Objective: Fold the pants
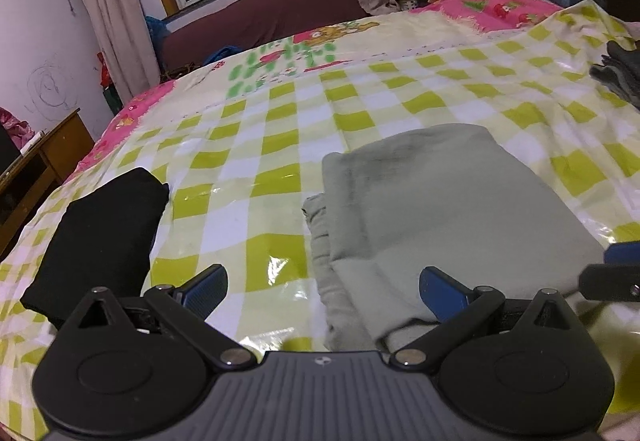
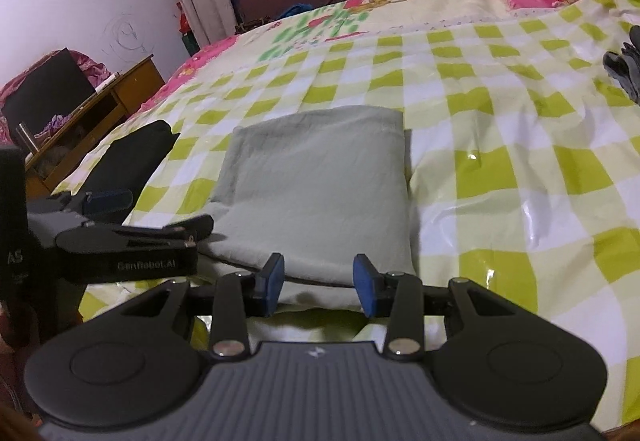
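Surroundings: black garment (image 1: 100, 237) lying left of pants; dark clothes (image 1: 618, 71) lying far right.
Pants (image 2: 320, 193): lying folded on checked sheet (image 2: 520, 169), long axis running away from grippers.
Left gripper (image 1: 322, 287): hanging released.
Right gripper (image 2: 318, 285): hanging released.

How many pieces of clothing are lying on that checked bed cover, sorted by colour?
Grey-green: 1, the folded pants in the middle.
Black: 1, a folded garment at the cover's left edge.
Dark grey: 1, a pile at the right edge; I cannot tell how many pieces it holds.
Total: 3.
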Tool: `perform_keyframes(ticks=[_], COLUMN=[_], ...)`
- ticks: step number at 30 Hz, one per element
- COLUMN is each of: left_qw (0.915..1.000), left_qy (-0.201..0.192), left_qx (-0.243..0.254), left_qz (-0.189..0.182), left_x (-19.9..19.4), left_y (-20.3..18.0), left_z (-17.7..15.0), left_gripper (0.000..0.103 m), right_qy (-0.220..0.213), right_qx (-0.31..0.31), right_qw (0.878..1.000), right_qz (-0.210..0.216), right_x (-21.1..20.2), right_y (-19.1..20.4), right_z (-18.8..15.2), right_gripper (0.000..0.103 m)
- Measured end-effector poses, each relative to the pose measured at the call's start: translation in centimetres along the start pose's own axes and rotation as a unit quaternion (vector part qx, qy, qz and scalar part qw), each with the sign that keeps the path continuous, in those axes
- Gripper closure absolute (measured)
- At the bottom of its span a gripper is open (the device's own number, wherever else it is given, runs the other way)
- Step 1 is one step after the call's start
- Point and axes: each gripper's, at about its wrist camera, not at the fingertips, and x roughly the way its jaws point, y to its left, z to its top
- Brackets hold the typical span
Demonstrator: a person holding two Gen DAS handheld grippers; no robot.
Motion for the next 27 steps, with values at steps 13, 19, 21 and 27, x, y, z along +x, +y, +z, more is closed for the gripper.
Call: perform_keyframes(ticks=[13,19,21,27], left_qw=[0.999,0.9982,0.9975,0.9973], left_qy=[-0.039,-0.052,-0.046,-0.036], left_qx=[-0.018,-0.015,-0.025,-0.05], left_qz=[-0.016,-0.025,-0.047,-0.04], left_x=[-3.4,-4.3,-4.3,-4.1], left_y=[-0.5,-0.9,-0.8,-0.4], left_z=[0.0,0.0,0.1,0.0], left_gripper=[0.0,0.0,0.0,0.0], right_qy=[-0.024,-0.03,-0.032,-0.033], right_qx=[-0.016,-0.023,-0.025,-0.028], right_qw=[1.0,0.999,0.999,0.999], right_qz=[0.013,0.019,0.02,0.019], right_x=[-1.7,-2.1,-2.3,-2.4], right_y=[1.3,1.7,1.9,2.0], right_z=[-0.1,-0.1,-0.2,-0.2], right_gripper=[0.063,0.063,0.063,0.063])
